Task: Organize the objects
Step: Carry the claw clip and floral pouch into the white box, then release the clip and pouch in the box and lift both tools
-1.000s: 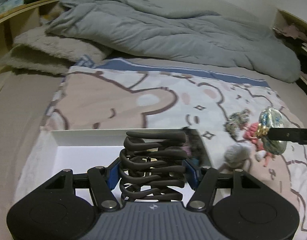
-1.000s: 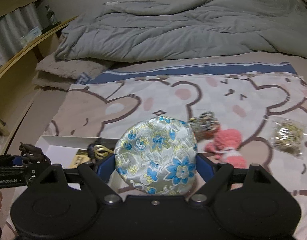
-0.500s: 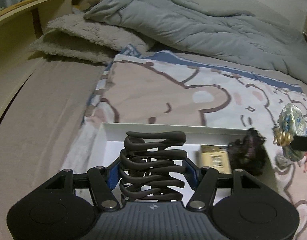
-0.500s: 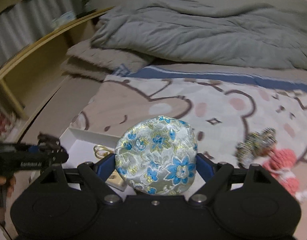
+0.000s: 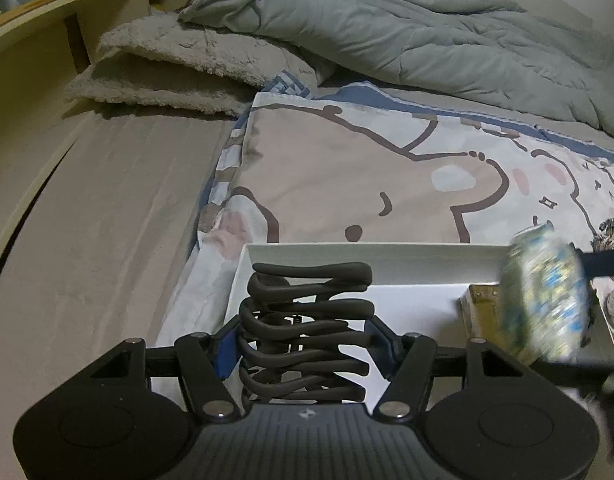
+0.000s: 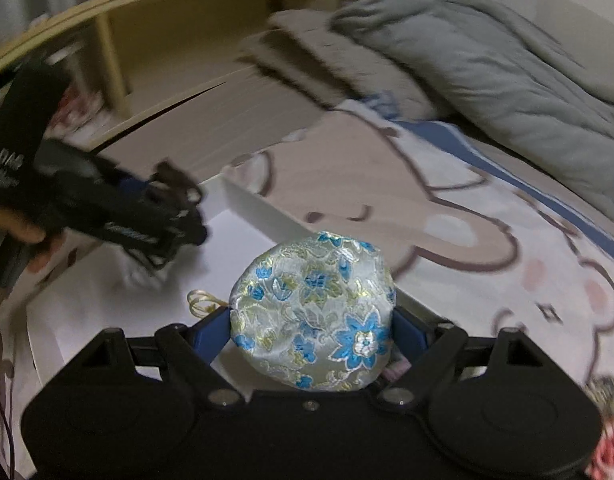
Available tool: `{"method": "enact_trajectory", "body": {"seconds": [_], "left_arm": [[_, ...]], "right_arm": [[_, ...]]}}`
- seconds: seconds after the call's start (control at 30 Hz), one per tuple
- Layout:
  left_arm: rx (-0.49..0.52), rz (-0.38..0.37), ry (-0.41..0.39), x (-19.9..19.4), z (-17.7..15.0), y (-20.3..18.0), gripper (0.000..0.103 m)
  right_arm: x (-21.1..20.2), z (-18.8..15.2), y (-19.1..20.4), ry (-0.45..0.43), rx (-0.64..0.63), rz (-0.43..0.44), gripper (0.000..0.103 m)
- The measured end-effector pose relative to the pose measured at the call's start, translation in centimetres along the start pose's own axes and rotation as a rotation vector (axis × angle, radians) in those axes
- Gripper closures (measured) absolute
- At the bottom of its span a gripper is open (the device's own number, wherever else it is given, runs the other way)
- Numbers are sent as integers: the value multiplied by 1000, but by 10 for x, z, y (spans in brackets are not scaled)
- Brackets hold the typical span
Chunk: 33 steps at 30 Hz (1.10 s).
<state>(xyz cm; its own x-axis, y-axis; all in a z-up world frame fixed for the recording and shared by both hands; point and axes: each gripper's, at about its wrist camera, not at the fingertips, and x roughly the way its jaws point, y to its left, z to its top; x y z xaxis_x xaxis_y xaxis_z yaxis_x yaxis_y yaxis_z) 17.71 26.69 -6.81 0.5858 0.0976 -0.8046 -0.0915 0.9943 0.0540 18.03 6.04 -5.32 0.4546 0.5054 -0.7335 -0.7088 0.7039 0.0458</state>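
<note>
My left gripper (image 5: 303, 336) is shut on a large dark brown hair claw clip (image 5: 307, 320), held over the left end of a shallow white box (image 5: 347, 254). My right gripper (image 6: 311, 320) is shut on a round silver pouch with blue and gold flowers (image 6: 313, 312), over the same box's right part. In the left wrist view the pouch (image 5: 543, 296) shows blurred at the right, above a small gold-printed packet (image 5: 481, 302) lying in the box. In the right wrist view the left gripper with its clip (image 6: 175, 196) appears at the left, held by a hand (image 6: 23, 236).
The box lies on a bear-print cover (image 5: 367, 168) on a bed. A grey duvet (image 5: 407, 36) and a fluffy pillow (image 5: 179, 64) lie behind, and a wooden shelf (image 5: 59, 20) runs along the left. A patterned hair scrunchie (image 5: 613, 232) sits right of the box.
Both grippers have moved left over the box with their loads. The pouch has come from beside the box to above its right part, and the right gripper has rolled.
</note>
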Motion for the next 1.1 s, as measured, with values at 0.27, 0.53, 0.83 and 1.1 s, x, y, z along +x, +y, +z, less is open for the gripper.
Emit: {"method": "enact_trajectory", "body": {"seconds": [0.27, 0.53, 0.83, 1.1], "left_arm": [[-71, -26, -28, 2, 4, 7, 27], [-66, -12, 3, 2, 1, 10, 29], [-53, -21, 28, 1, 1, 6, 37], [-59, -19, 38, -9, 0, 2, 39]], "right_arm": [[34, 12, 38, 25, -105, 71, 17], [47, 15, 43, 17, -85, 63, 9], [34, 13, 27, 37, -33, 87, 25], [19, 12, 21, 19, 16, 77, 25]]}}
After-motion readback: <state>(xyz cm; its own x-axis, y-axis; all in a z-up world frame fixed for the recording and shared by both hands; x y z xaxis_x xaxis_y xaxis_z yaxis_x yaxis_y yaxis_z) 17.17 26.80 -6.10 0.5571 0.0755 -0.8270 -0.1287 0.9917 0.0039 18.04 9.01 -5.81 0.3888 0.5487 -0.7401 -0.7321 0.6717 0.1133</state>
